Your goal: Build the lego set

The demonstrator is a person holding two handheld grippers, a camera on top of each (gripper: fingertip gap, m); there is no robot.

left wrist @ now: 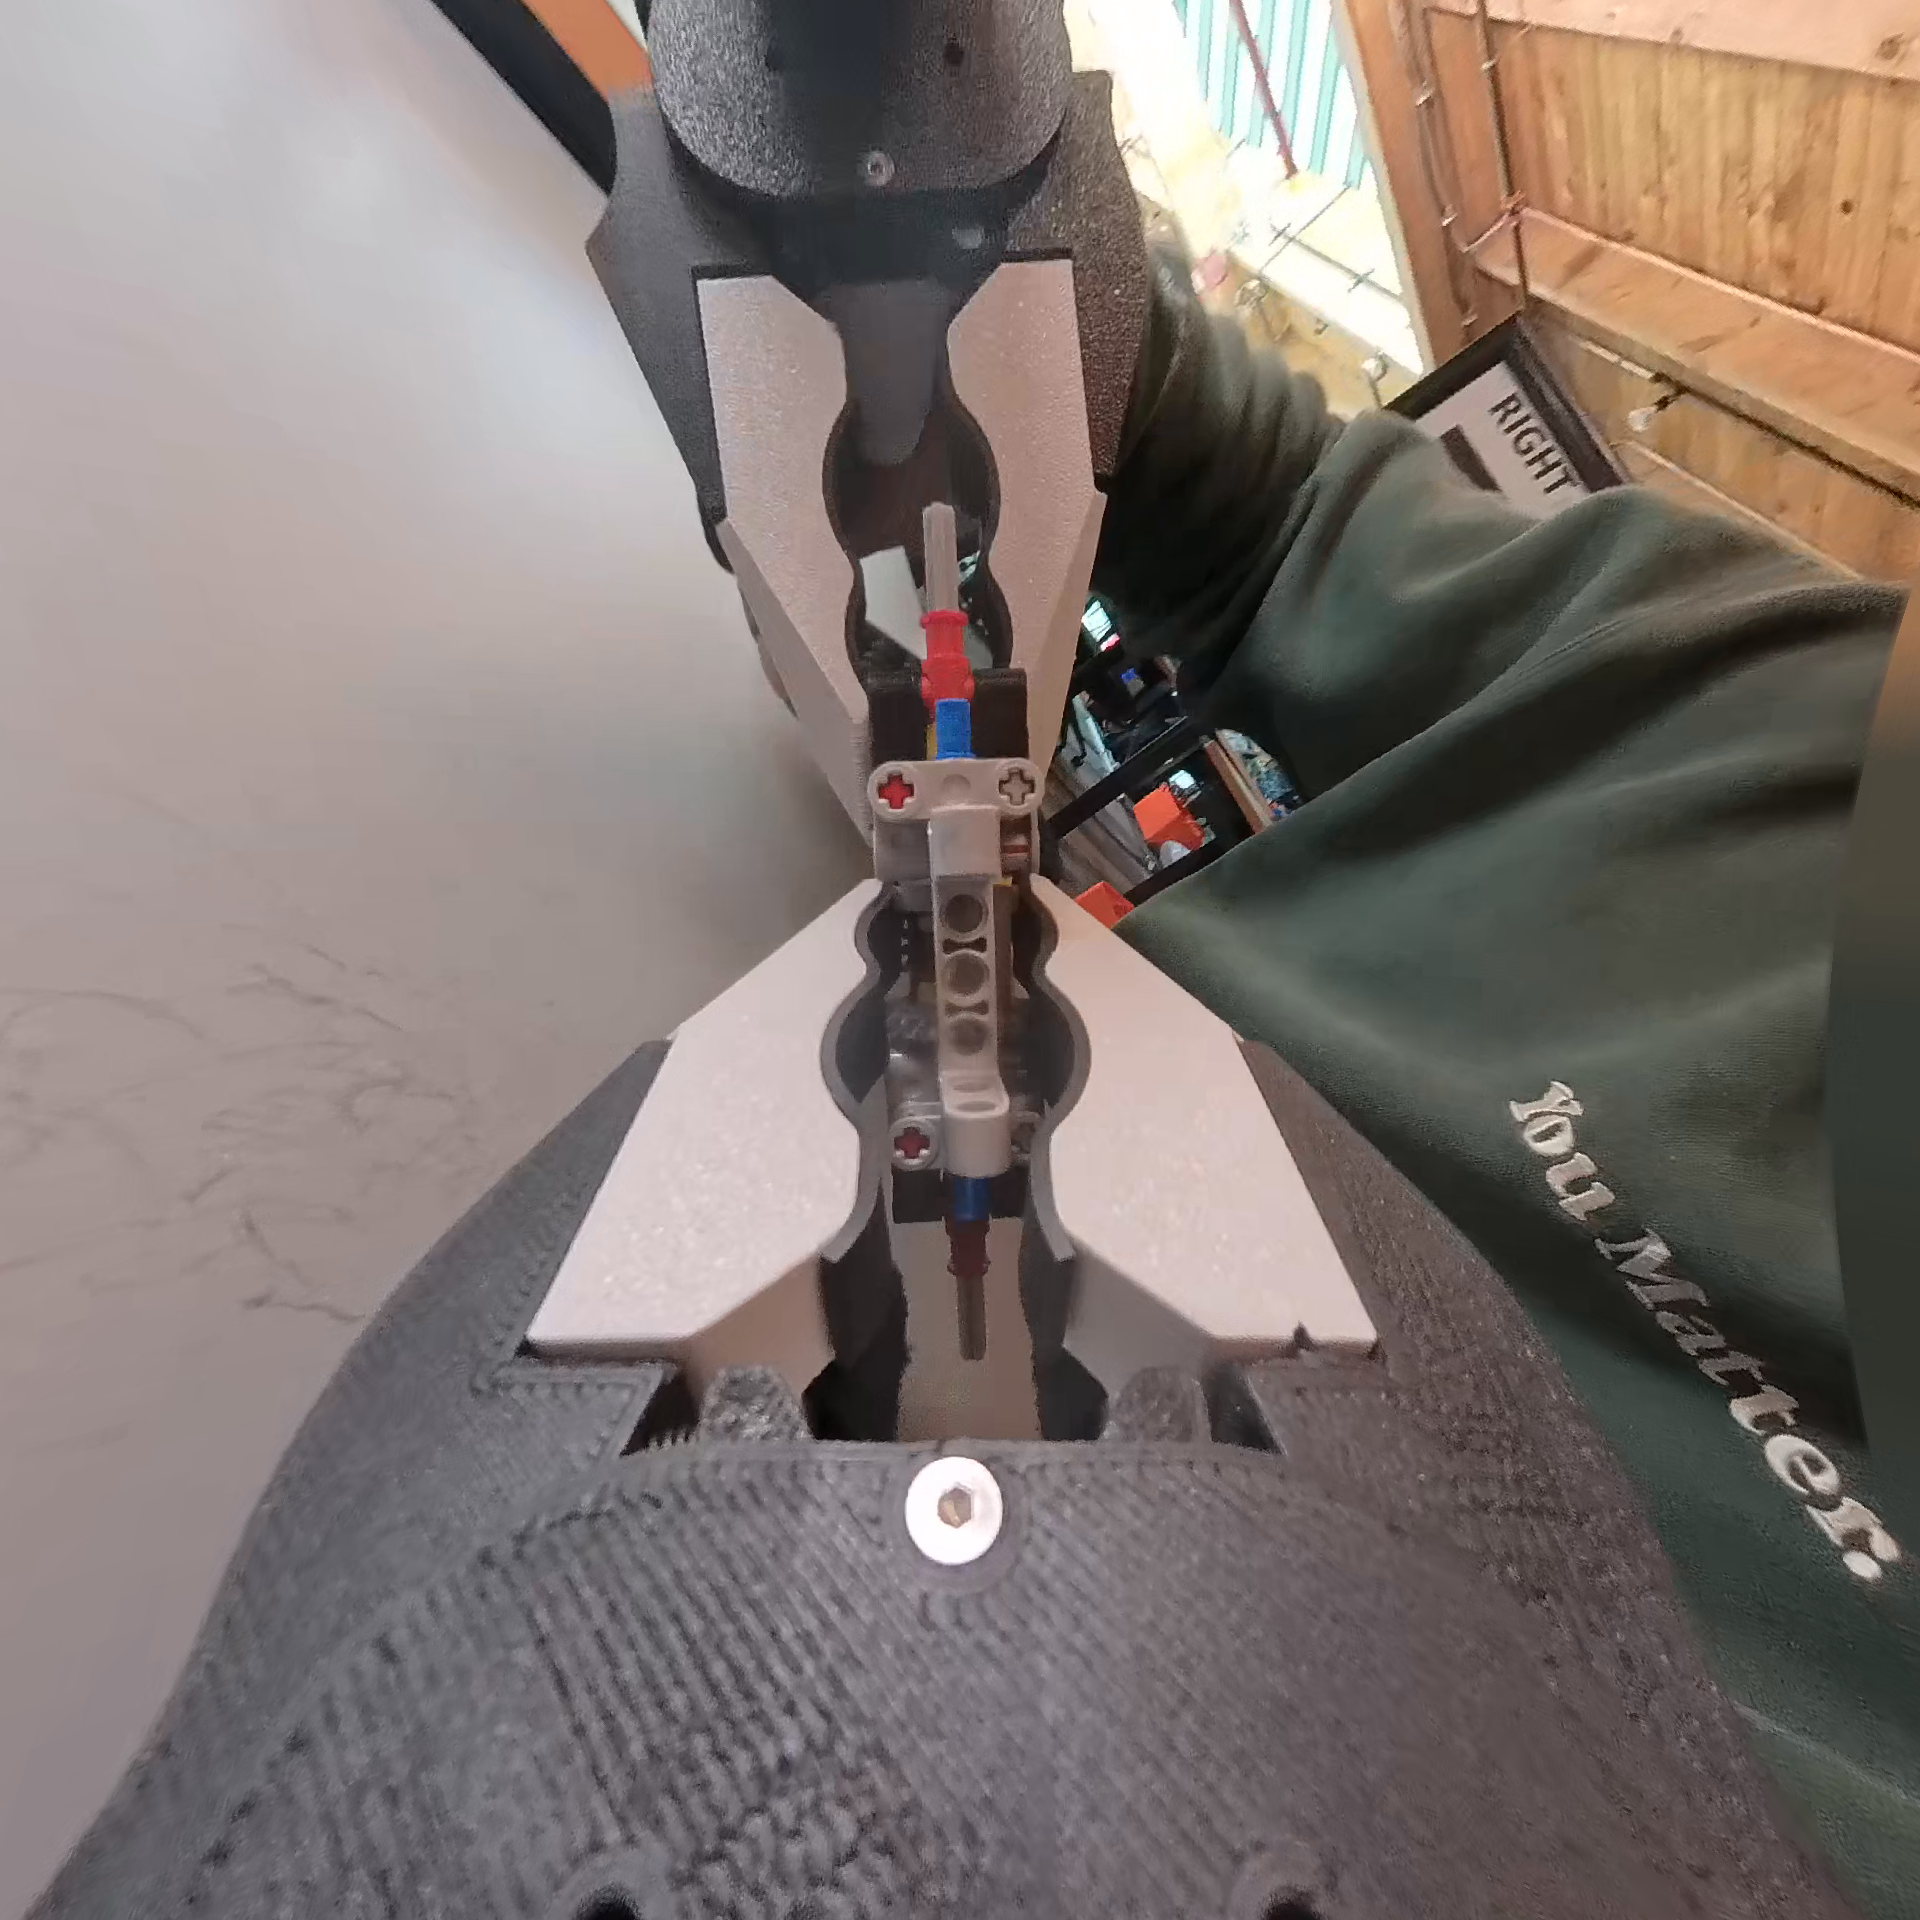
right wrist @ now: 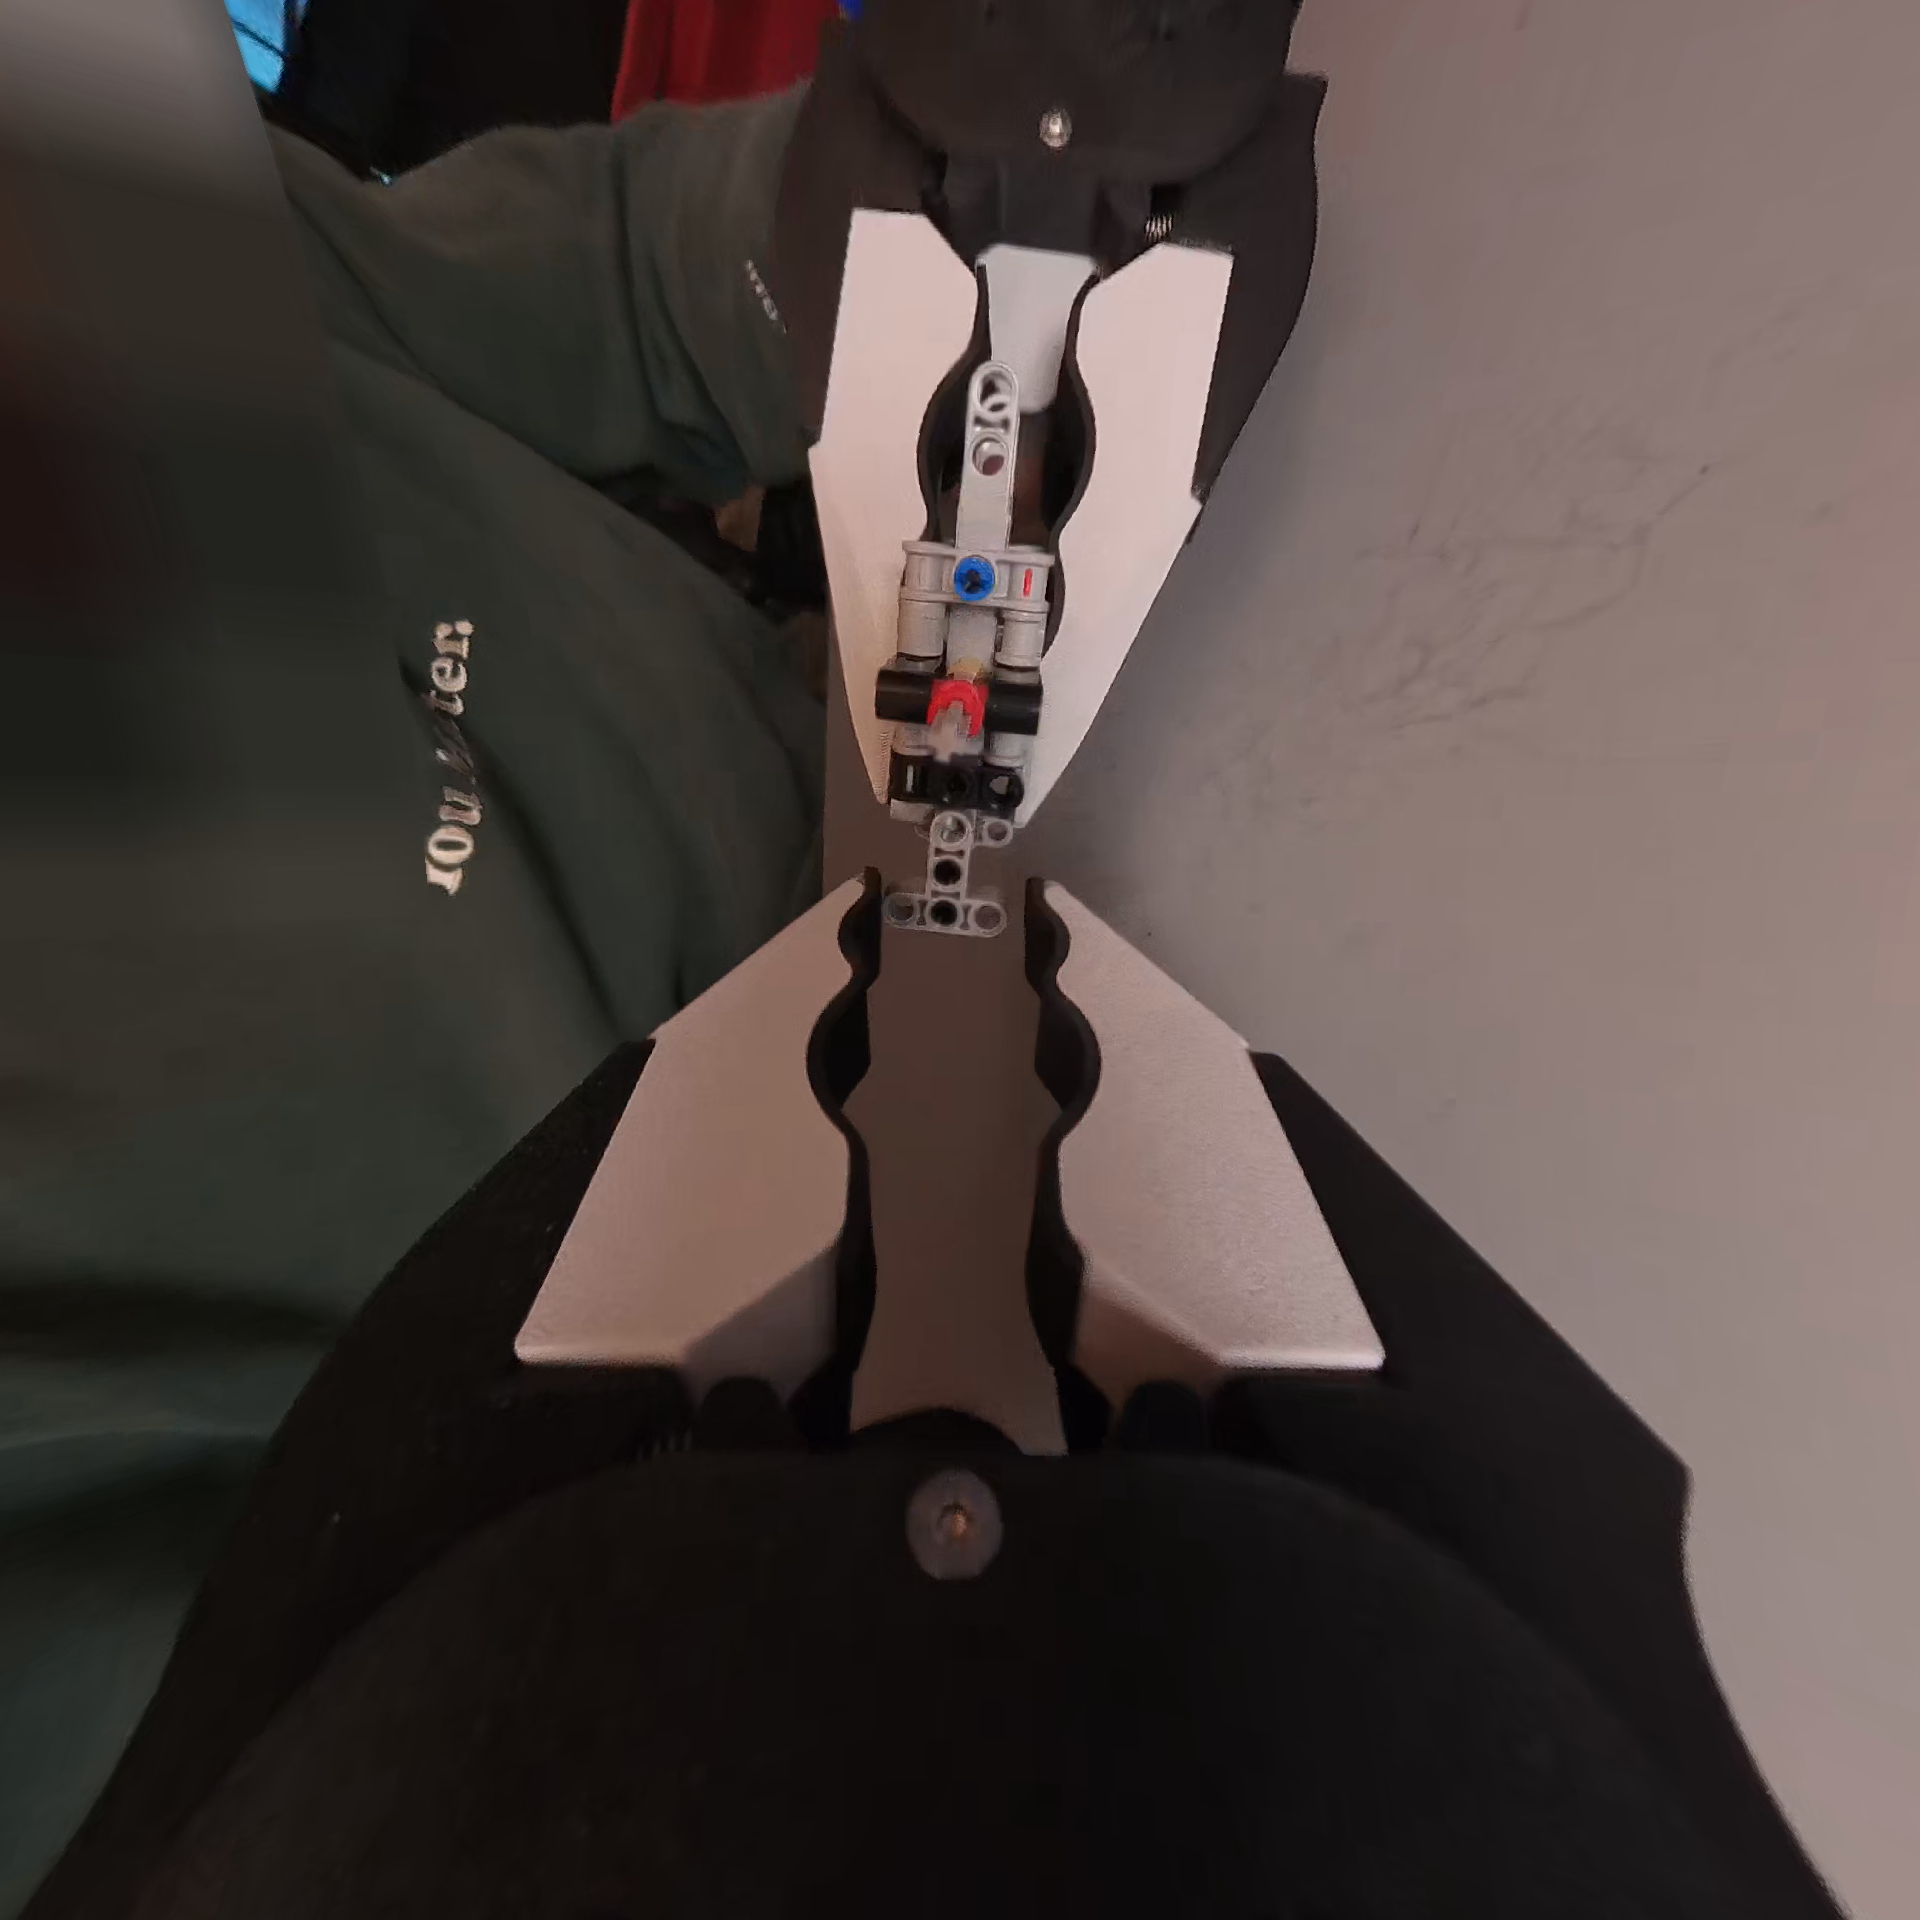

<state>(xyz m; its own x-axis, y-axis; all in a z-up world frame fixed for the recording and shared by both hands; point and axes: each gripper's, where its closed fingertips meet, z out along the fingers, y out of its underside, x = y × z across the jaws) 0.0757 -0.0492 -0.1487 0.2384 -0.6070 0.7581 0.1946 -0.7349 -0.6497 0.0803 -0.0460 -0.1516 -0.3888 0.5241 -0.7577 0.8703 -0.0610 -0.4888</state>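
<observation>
My left gripper (left wrist: 956,894) is shut on a small grey beam-and-pin assembly (left wrist: 961,977) with red and blue pins and a thin axle. The assembly sticks out past the fingertips toward my right gripper (left wrist: 951,727), which faces it tip to tip. In the right wrist view the left gripper (right wrist: 961,810) holds the assembly (right wrist: 971,623) by its sides. A grey T-shaped beam (right wrist: 943,904) juts from the assembly's end. My right gripper (right wrist: 943,894) is open. The T-beam's crossbar stands between its fingertips with a narrow gap on each side.
A pale grey marbled surface (left wrist: 260,727) lies behind both grippers. A person's dark green sleeve (left wrist: 1507,883) fills the right of the left wrist view, and it also shows in the right wrist view (right wrist: 364,727). Wooden panelling (left wrist: 1714,208) and a framed sign (left wrist: 1507,436) stand far off. The tips of both grippers are at nearly the same place.
</observation>
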